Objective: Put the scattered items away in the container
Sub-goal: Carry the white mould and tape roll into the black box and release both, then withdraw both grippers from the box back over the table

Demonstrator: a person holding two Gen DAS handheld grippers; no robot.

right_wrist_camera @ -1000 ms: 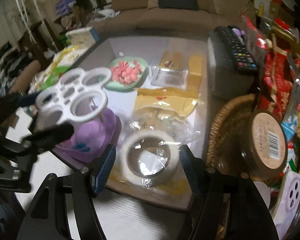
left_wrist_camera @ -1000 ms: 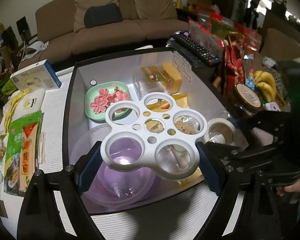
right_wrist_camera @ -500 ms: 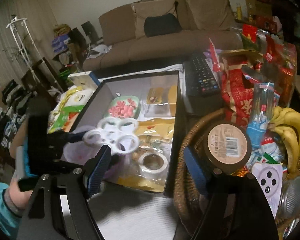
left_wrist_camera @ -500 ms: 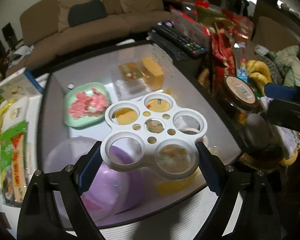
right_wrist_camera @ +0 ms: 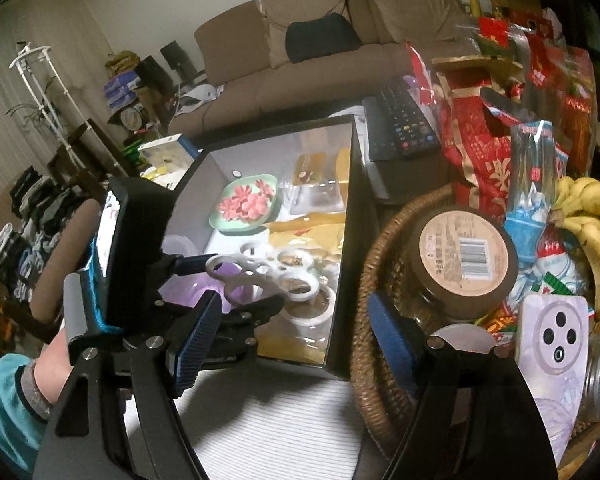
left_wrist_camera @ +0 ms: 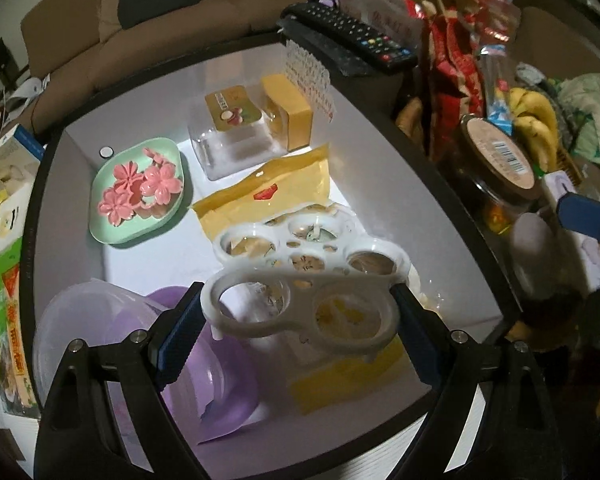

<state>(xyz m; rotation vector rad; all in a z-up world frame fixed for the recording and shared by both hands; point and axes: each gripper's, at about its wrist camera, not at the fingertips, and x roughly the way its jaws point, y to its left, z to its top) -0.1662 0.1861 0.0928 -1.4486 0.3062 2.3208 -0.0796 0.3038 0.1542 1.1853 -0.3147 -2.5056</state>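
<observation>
The room was dim and warm in colour, and the brightest area in both views was the white floor of the container (left_wrist_camera: 148, 268), which glared near the green dish (left_wrist_camera: 140, 190). In the left wrist view the white perforated tray (left_wrist_camera: 304, 276) was smeared by motion blur (its far rings looked doubled), while the dish stayed fairly sharp. Both pictures bent strongly at the edges and ended in black corners. In the right wrist view the sofa (right_wrist_camera: 300, 52) was soft and grainy, and the bananas (right_wrist_camera: 592, 232) caught a yellow light.
</observation>
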